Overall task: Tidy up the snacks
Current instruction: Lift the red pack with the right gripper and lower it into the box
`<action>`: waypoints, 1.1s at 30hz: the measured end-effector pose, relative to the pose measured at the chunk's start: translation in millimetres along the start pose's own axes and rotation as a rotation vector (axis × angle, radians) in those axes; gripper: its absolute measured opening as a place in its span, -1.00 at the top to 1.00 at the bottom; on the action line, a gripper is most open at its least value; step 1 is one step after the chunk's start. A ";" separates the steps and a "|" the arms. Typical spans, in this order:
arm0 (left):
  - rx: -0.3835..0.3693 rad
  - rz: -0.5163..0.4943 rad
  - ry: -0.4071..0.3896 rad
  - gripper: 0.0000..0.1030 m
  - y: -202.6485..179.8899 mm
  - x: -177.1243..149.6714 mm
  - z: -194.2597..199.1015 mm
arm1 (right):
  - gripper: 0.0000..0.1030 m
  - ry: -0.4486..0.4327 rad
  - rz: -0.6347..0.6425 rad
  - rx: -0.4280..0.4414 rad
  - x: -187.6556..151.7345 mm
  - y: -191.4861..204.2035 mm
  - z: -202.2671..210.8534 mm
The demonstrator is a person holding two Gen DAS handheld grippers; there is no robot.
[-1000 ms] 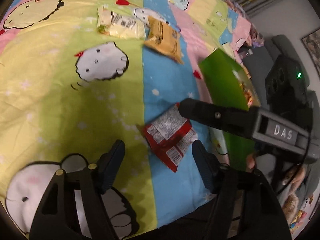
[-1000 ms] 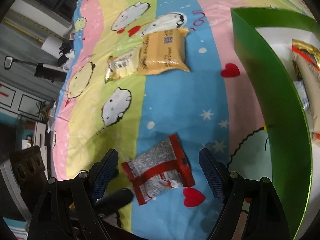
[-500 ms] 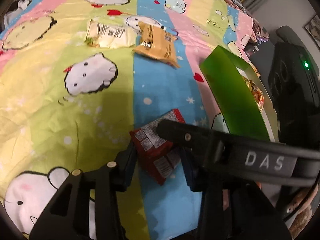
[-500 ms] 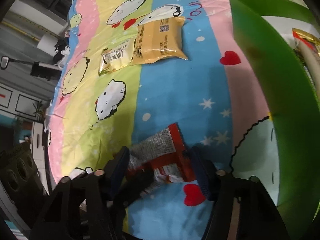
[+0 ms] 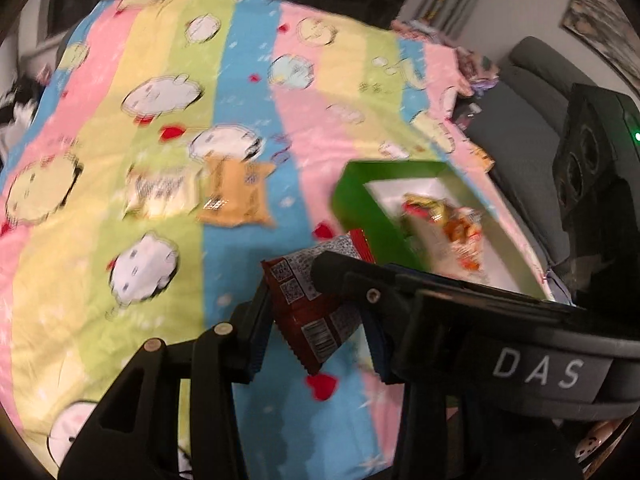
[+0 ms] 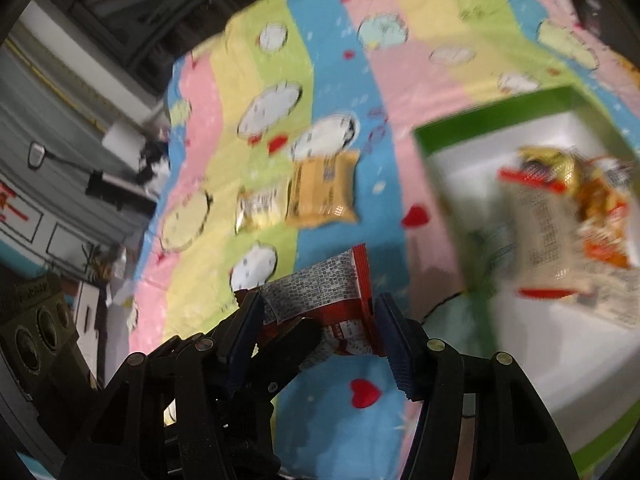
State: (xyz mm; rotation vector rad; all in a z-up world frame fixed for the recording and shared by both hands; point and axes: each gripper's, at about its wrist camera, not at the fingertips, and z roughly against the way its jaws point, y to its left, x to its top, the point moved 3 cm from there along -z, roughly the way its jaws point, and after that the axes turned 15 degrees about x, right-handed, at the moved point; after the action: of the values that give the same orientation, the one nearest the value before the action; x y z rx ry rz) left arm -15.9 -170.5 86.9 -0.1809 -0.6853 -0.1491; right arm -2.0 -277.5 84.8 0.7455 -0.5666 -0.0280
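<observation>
A red snack packet (image 5: 316,304) with a white printed back is held above the striped cartoon bedsheet. My left gripper (image 5: 318,320) and my right gripper (image 6: 320,320) are both shut on it; it also shows in the right wrist view (image 6: 320,300). A green box (image 5: 356,204) with a white inside holds several snack packets (image 6: 560,216), right of the lifted packet. An orange packet (image 5: 236,196) and a pale yellow packet (image 5: 160,192) lie side by side on the sheet further away.
The box also shows in the right wrist view (image 6: 496,108). A grey sofa (image 5: 532,80) stands past the bed's right edge. A grey cabinet (image 6: 48,220) stands to the left. The sheet's near edge drops off below the grippers.
Both grippers closed on the red packet and lifted it off the sheet. The views tilted up and now look into the green box.
</observation>
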 end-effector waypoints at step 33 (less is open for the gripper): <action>-0.203 -0.282 0.038 0.19 -165.7 15.0 -47.5 | -0.18 -0.245 -0.274 -0.205 15.7 -122.3 110.9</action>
State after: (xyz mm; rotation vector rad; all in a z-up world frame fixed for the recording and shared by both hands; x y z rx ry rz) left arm -7.7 -343.2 79.7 -0.2748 -0.6557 -0.4917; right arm -22.7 -442.0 78.7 0.6181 -0.6796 -0.4303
